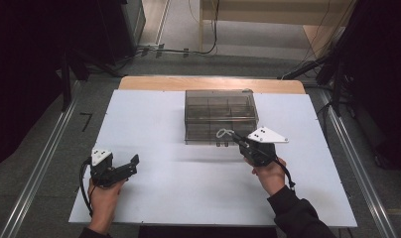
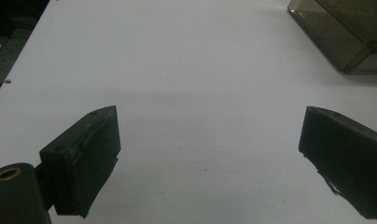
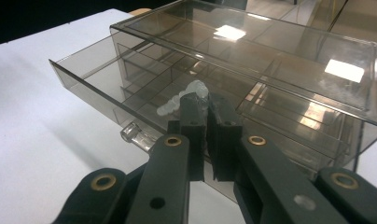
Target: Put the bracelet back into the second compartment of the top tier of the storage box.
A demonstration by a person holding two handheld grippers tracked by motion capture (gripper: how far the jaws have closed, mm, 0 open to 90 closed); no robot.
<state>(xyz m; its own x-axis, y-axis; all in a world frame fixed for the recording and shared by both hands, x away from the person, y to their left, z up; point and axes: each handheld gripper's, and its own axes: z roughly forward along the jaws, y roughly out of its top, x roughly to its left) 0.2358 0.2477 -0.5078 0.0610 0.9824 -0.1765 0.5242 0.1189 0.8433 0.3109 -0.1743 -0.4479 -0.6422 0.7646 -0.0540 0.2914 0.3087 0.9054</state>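
Note:
A smoky clear plastic drawer box (image 1: pixel 219 113) stands at the middle of the white table (image 1: pixel 154 193). Its lower drawer (image 3: pixel 98 88) is pulled out and is split into several compartments. My right gripper (image 1: pixel 236 139) is shut on a small white lumpy cord (image 3: pixel 175 101) and holds it just over the drawer's front compartments; in the high view the cord (image 1: pixel 224 133) loops out left of the jaws. My left gripper (image 1: pixel 129 166) rests low at the table's near left, jaws wide open with nothing between them (image 2: pixel 210 140).
The box's corner (image 2: pixel 350 37) lies far off to the upper right in the left gripper view. A clear knob (image 3: pixel 135 133) juts from the drawer's front. A wooden strip (image 1: pixel 208 83) borders the table's far edge; metal rails (image 1: pixel 39 168) run along both sides.

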